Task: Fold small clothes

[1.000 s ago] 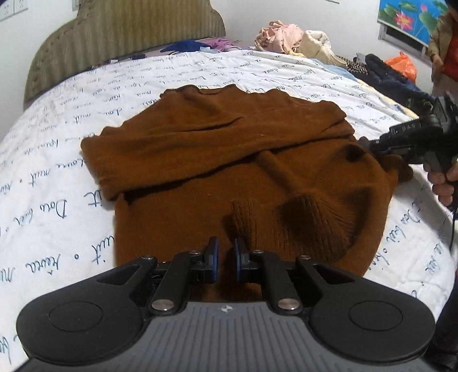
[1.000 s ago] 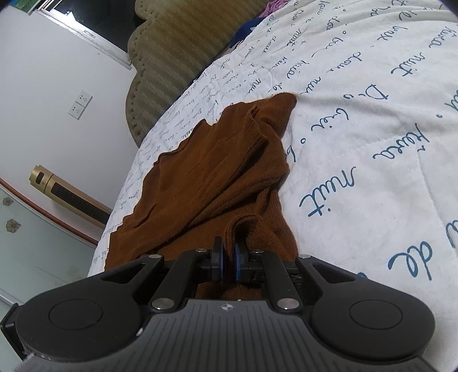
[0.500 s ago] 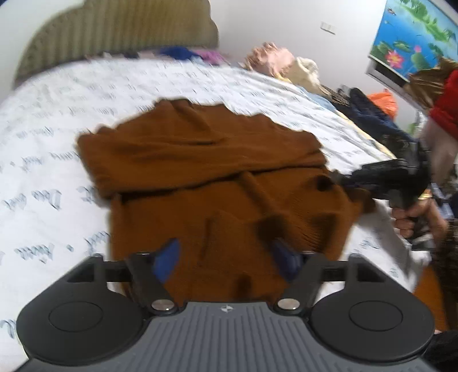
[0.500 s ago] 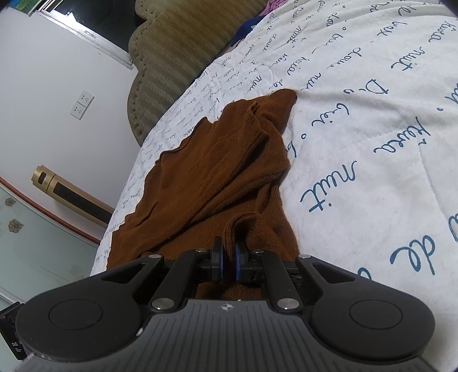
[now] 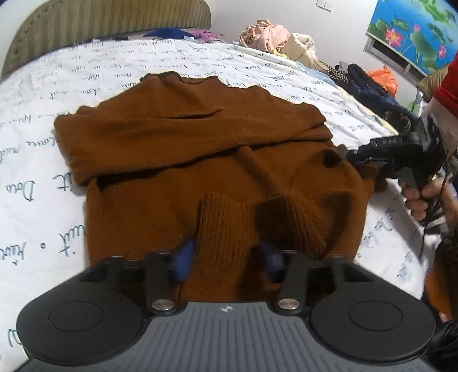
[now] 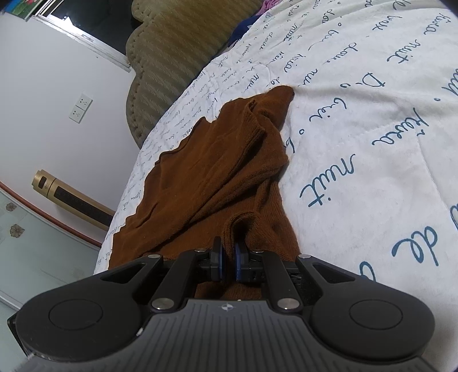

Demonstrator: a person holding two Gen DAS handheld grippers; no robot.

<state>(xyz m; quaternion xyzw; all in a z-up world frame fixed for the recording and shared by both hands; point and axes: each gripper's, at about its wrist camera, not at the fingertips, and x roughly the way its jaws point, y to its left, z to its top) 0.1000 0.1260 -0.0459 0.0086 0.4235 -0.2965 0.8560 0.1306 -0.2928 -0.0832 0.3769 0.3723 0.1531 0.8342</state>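
Left gripper (image 5: 226, 257): jaws closing, blue pads blurred, standing either side of the ribbed cuff (image 5: 226, 226) of a rust-brown knitted sweater (image 5: 183, 137). Cuff sits between the pads; no pinch visible yet, so not yet gripped.

Right gripper (image 6: 228, 261): blue pads drawn nearly together and clamped on a raised pleat of the same knit at the sweater's edge. In the left wrist view it comes in from the right, held by a hand (image 5: 423, 197), nipping the fabric at the garment's far right side.

Sweater lies on a white quilted bedspread printed with blue cursive script (image 5: 34, 160), partly folded: one layer is doubled over the upper body, and a sleeve runs diagonally down to the cuff near the left gripper.

Handling, judged: soft, limp, light knit; drapes and bunches, will sag between two hold points. Fuzzy surface, unlikely to slip. Ribbed cuff is thicker and firmer, the best purchase. Take it well inside the rib rather than at the loose edge, or a single layer may pull out.

Beyond: an olive padded headboard (image 5: 100, 25) and a heap of other clothes (image 5: 274, 37) at the far edge of the bed.
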